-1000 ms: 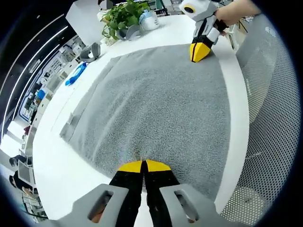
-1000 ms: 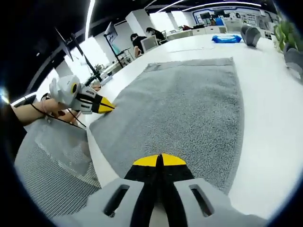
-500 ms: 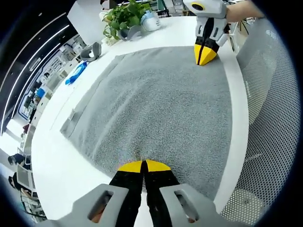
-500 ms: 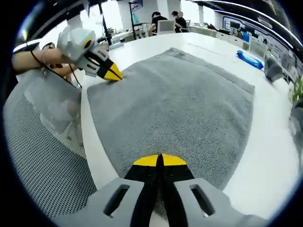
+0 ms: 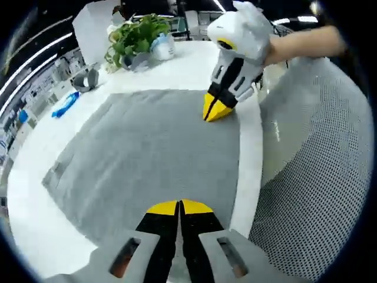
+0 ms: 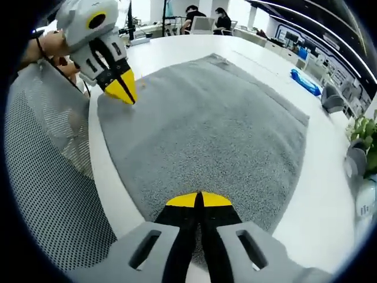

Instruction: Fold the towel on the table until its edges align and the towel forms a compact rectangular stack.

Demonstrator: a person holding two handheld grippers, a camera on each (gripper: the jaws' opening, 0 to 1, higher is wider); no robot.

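Observation:
A grey towel (image 5: 141,153) lies spread flat on the white table (image 5: 35,177). My left gripper (image 5: 178,206) is shut, its yellow tips pinching the towel's near corner. The right gripper (image 5: 217,110), held by a hand, comes in from the upper right and is shut on the neighbouring corner of the same edge. In the right gripper view, my right gripper (image 6: 197,200) is shut on the towel (image 6: 206,130) at its near corner. The left gripper (image 6: 122,91) bites the corner at the upper left.
A mesh chair back (image 5: 312,171) stands close along the table's near edge, also seen as the mesh chair (image 6: 47,177). At the table's far side stand a potted plant (image 5: 132,35), a grey object (image 5: 87,76) and a blue item (image 5: 65,103). People sit at distant desks.
Both views have swung round. Each gripper now looks larger and closer in the other's view. Both stay shut on their towel corners, and the towel still lies flat.

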